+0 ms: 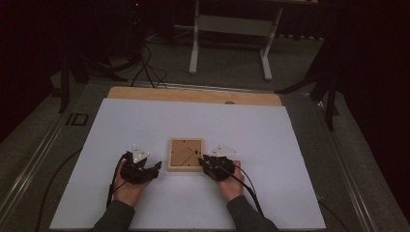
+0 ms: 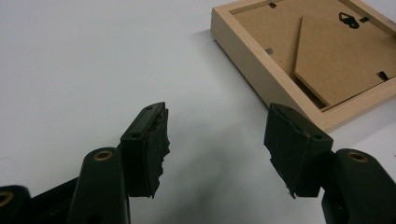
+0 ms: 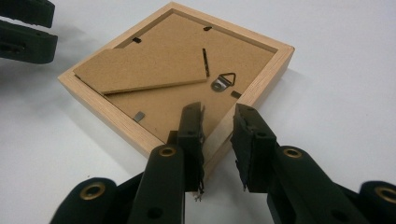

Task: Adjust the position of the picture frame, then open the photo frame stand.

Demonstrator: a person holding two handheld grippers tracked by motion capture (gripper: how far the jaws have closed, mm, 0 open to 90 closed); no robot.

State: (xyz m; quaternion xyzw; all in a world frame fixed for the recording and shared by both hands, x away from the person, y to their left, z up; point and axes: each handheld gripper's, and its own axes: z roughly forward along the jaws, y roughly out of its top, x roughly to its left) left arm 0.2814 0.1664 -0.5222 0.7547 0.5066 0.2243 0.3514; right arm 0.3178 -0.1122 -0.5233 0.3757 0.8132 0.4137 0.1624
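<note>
My right gripper [image 3: 218, 122]: jaws narrowed to a slim gap, poised over the near corner of the picture frame [image 3: 180, 74]; nothing is gripped as far as I can judge, though whether one tip touches the backing I cannot tell.
My left gripper [image 2: 215, 135]: jaws spread wide, empty, resting just beside the frame's left edge, apart from it.
Step in hand, my guess: working at the frame's back, probably a retaining tab [image 3: 138, 115] or the backing board near my right jaws.
How to do it well: I would bring my left jaws against the wooden side to steady the frame, then work with one right tip, pushing lightly so the light frame does not skid on the smooth sheet.
Frame, place: lying face down on the white table cover [image 1: 145, 121], near the front middle, between my two grippers.
Frame, look: square, pale wood rim, brown fibreboard back, a fold-out stand flap [image 3: 140, 70] slightly raised, a small metal hanging loop [image 3: 223, 81], dark little tabs round the inner edge.
</note>
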